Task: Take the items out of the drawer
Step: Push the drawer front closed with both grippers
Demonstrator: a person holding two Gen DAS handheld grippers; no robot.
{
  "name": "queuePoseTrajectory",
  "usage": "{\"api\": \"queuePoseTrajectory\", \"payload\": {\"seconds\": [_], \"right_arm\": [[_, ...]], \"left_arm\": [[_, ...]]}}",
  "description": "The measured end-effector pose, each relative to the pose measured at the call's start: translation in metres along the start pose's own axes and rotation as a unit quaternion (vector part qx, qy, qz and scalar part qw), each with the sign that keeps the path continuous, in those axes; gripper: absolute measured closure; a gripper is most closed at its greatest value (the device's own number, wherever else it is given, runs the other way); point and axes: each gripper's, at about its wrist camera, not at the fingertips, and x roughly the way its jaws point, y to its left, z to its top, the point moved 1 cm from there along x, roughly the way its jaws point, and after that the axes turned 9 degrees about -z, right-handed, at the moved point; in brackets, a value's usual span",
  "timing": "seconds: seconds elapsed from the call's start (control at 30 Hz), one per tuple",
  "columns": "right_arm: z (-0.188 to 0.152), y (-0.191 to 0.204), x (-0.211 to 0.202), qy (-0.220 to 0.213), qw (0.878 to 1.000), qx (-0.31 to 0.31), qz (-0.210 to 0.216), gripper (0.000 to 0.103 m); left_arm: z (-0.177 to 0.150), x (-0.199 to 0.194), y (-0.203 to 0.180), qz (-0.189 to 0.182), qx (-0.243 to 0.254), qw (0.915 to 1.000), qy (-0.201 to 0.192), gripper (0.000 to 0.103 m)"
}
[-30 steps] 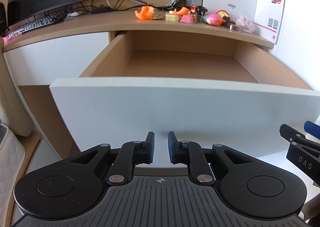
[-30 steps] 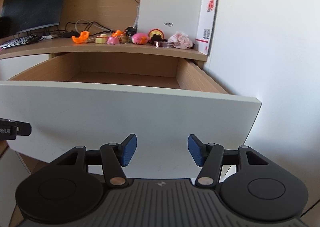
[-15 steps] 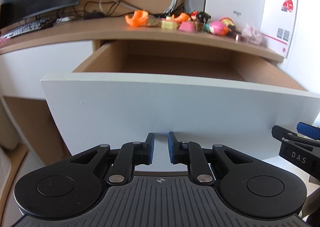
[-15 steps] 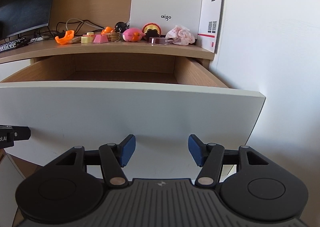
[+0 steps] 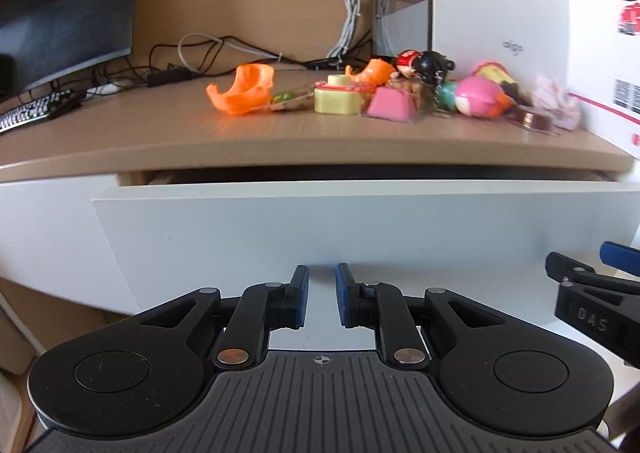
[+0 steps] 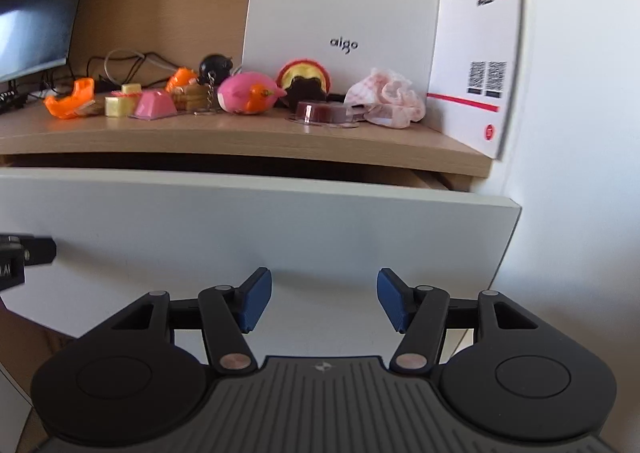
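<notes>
The white drawer front (image 5: 320,221) stands almost flush under the wooden desktop (image 5: 280,137), with only a dark slit above it, so the inside is hidden. My left gripper (image 5: 322,277) is at the drawer front, jaws a narrow gap apart with nothing between them. My right gripper (image 6: 324,285) stands wider open and empty against the same panel (image 6: 240,221), further right. Small items lie on the desktop: an orange piece (image 5: 244,91), a yellow block (image 5: 336,99), a pink wedge (image 5: 390,105), a pink round toy (image 6: 248,93), a brown cup (image 6: 320,111) and a pink cloth (image 6: 386,99).
A white box (image 6: 344,13) and a printed carton (image 6: 480,33) stand behind the items on the right, next to a white wall. A monitor (image 5: 60,9), a keyboard (image 5: 32,113) and cables (image 5: 200,49) occupy the desk's left side.
The drawer has gone from wide open to nearly closed. Both grippers moved forward with its front panel toward the desk, and the drawer's inside has dropped out of sight.
</notes>
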Motion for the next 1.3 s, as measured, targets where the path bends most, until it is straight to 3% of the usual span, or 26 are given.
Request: {"api": "queuePoseTrajectory", "payload": {"seconds": [0.3, 0.47, 0.77, 0.9, 1.1, 1.3], "right_arm": [[0.019, -0.003, 0.04, 0.009, 1.0, 0.023, 0.009, 0.042], [0.016, -0.003, 0.042, 0.002, 1.0, 0.006, 0.007, 0.041], [0.014, -0.013, 0.042, 0.01, 1.0, 0.017, 0.011, 0.041], [0.01, -0.014, 0.036, 0.016, 1.0, 0.016, 0.019, 0.041], [0.01, -0.013, 0.006, 0.047, 0.998, 0.031, 0.035, 0.041], [0.021, -0.011, -0.054, 0.078, 0.995, 0.025, 0.054, 0.041]], "left_arm": [[0.013, 0.032, -0.008, -0.003, -0.009, 0.9999, 0.014, 0.086], [0.006, 0.043, -0.019, -0.019, -0.015, 0.999, 0.038, 0.086], [0.0, 0.046, -0.023, -0.04, -0.038, 0.9977, 0.04, 0.085], [0.003, 0.027, -0.025, -0.039, -0.006, 0.9992, 0.003, 0.085], [0.003, -0.019, -0.016, -0.039, -0.002, 0.9986, 0.035, 0.085], [0.009, -0.067, -0.008, -0.041, 0.015, 0.9966, 0.07, 0.084]]}}
